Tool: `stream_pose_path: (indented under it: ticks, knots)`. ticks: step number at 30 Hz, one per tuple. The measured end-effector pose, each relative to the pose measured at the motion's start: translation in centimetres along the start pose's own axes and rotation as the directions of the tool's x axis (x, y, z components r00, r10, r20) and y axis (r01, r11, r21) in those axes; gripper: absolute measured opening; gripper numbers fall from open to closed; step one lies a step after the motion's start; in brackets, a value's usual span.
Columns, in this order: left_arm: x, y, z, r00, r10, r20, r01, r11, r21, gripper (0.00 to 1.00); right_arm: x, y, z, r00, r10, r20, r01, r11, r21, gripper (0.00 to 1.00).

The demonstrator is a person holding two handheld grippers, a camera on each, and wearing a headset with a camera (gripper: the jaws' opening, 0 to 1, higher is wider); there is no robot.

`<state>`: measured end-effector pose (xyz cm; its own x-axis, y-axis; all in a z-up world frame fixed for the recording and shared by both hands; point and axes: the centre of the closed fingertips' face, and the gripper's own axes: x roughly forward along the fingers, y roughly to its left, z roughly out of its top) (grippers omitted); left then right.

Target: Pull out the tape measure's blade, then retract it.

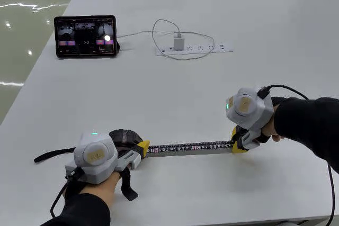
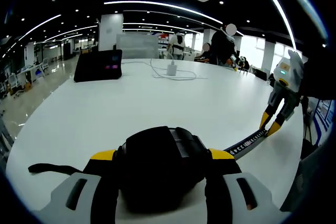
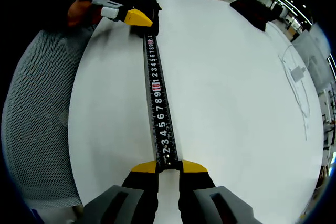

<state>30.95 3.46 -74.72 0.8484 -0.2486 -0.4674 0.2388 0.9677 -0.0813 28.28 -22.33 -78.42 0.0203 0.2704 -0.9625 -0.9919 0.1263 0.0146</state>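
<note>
The black tape measure case (image 1: pixel 126 140) (image 2: pixel 160 163) lies near the table's front left, and my left gripper (image 1: pixel 139 151) (image 2: pixel 161 155) is shut on it, one yellow-tipped finger on each side. Its blade (image 1: pixel 189 147) (image 3: pixel 157 106) (image 2: pixel 247 142) stretches rightwards across the white table, black with white numerals. My right gripper (image 1: pixel 237 145) (image 3: pixel 169 167) is shut on the blade's free end. In the right gripper view the left gripper (image 3: pixel 134 17) and the case sit at the blade's far end. A black wrist strap (image 1: pixel 53 154) trails left from the case.
A black tablet (image 1: pixel 86 36) stands at the back left of the white table (image 1: pixel 175 86). A white power strip (image 1: pixel 197 48) with a charger and looped cable lies behind the middle. People stand far off beyond the table in the left gripper view.
</note>
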Motion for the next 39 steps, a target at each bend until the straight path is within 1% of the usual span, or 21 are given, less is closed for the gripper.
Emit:
stream_pose_path:
  ticks: [2, 3, 8, 11, 14, 15, 16, 23, 30, 33, 39]
  knots:
    - [0.01, 0.00, 0.00, 1.0000, -0.002, 0.000, 0.002, 1.000, -0.002, 0.62, -0.01, 0.04, -0.05, 0.9998, -0.001, -0.020, 0.000, 0.999, -0.045, 0.10]
    - [0.00, -0.01, -0.01, 1.0000, 0.000, -0.001, 0.000, 1.000, -0.001, 0.62, 0.01, 0.14, -0.07, 0.9998, 0.001, -0.020, -0.002, 0.998, -0.060, 0.10]
    - [0.00, -0.03, 0.01, 1.0000, -0.002, -0.001, 0.002, 1.000, -0.003, 0.62, -0.02, 0.03, -0.04, 0.9999, 0.000, -0.017, 0.000, 1.000, -0.017, 0.10]
    - [0.00, -0.03, 0.01, 1.0000, -0.002, 0.000, 0.002, 1.000, -0.003, 0.62, 0.04, 0.06, 0.12, 0.9995, -0.007, -0.031, 0.007, 1.000, -0.003, 0.10]
    - [-0.01, -0.03, 0.02, 1.0000, -0.003, 0.000, 0.003, 1.000, -0.003, 0.63, 0.09, 0.20, 0.16, 0.9987, -0.012, -0.049, 0.011, 1.000, -0.020, 0.11]
    - [0.00, 0.00, 0.01, 1.0000, -0.004, 0.001, 0.004, 1.000, -0.003, 0.63, 0.09, 0.11, 0.20, 0.9987, -0.013, -0.049, 0.013, 1.000, -0.016, 0.11]
    - [0.01, 0.00, 0.01, 1.0000, -0.004, 0.000, 0.004, 1.000, -0.002, 0.62, 0.12, 0.05, 0.14, 0.9987, -0.012, -0.050, 0.012, 1.000, 0.002, 0.11]
    - [0.07, 0.00, 0.01, 1.0000, -0.005, -0.003, 0.005, 1.000, -0.003, 0.63, 0.12, 0.07, 0.21, 0.9991, -0.013, -0.041, 0.014, 1.000, 0.011, 0.11]
    - [0.05, -0.02, 0.00, 1.0000, -0.006, -0.003, 0.006, 1.000, -0.001, 0.63, 0.11, 0.19, 0.32, 0.9991, -0.010, -0.042, 0.010, 1.000, -0.007, 0.11]
    - [0.04, -0.01, 0.00, 1.0000, -0.006, -0.002, 0.006, 1.000, -0.001, 0.63, 0.15, 0.28, 0.40, 0.9990, -0.011, -0.043, 0.009, 0.999, -0.040, 0.11]
    - [0.04, -0.05, 0.01, 1.0000, -0.006, -0.003, 0.006, 1.000, -0.001, 0.63, 0.22, 0.20, 0.54, 0.9992, -0.010, -0.040, 0.007, 0.998, -0.060, 0.11]
